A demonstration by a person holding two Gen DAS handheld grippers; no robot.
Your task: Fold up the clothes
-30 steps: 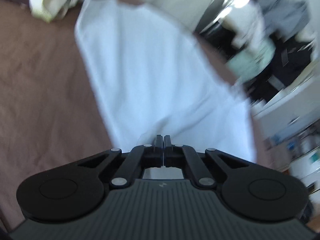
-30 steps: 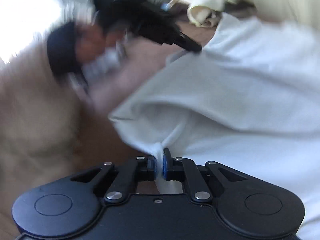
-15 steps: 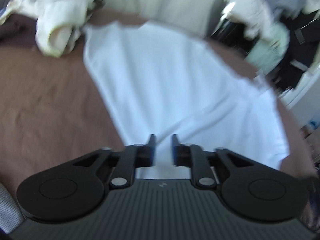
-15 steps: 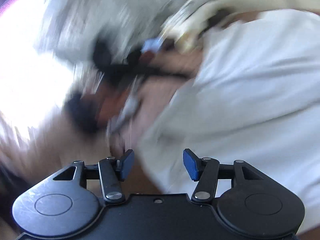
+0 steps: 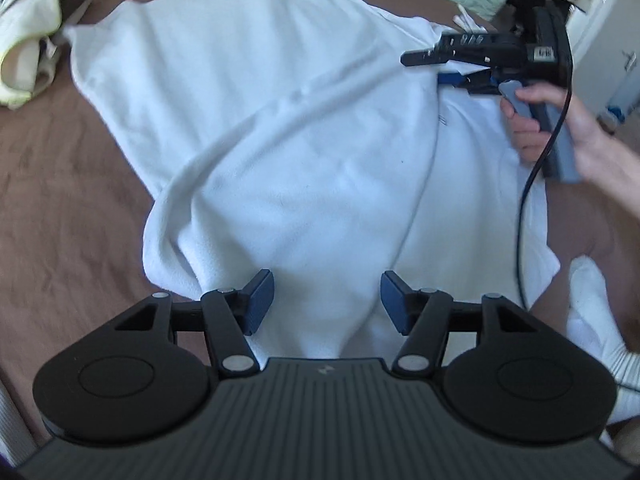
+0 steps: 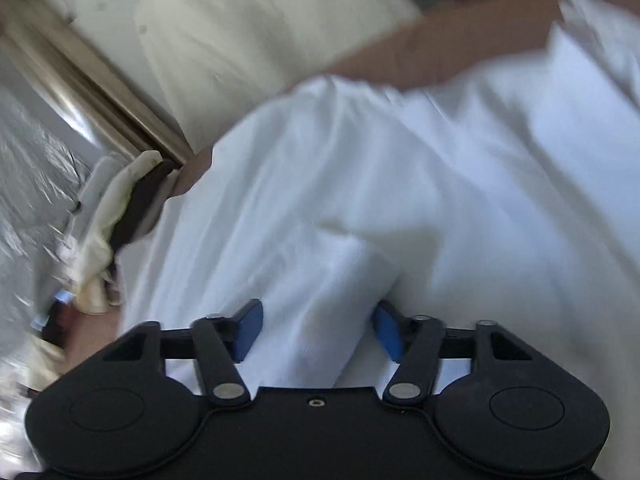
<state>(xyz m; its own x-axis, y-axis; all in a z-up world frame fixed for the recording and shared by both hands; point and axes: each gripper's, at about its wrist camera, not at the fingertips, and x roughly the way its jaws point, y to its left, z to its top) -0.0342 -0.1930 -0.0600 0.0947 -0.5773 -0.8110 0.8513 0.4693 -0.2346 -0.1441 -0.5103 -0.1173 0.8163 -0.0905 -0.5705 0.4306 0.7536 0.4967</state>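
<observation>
A white garment lies spread on a brown bedcover, with a long fold running across it. My left gripper hovers over its near edge; its jaws are opening and the pads do not press the cloth beneath them. In the left wrist view my right gripper, held by a hand, reaches over the garment's far right part. In the right wrist view the right gripper has its jaws wide apart and closing, with a raised fold of the white garment between them.
A pile of pale yellowish clothes lies at the far left of the bed and also shows in the right wrist view. A black cable hangs from the right gripper. A white sock sits at the right edge.
Both grippers were shut on the white garment a second ago and now stand open. The left drew back over the near edge. The right swung across to another part of the garment.
</observation>
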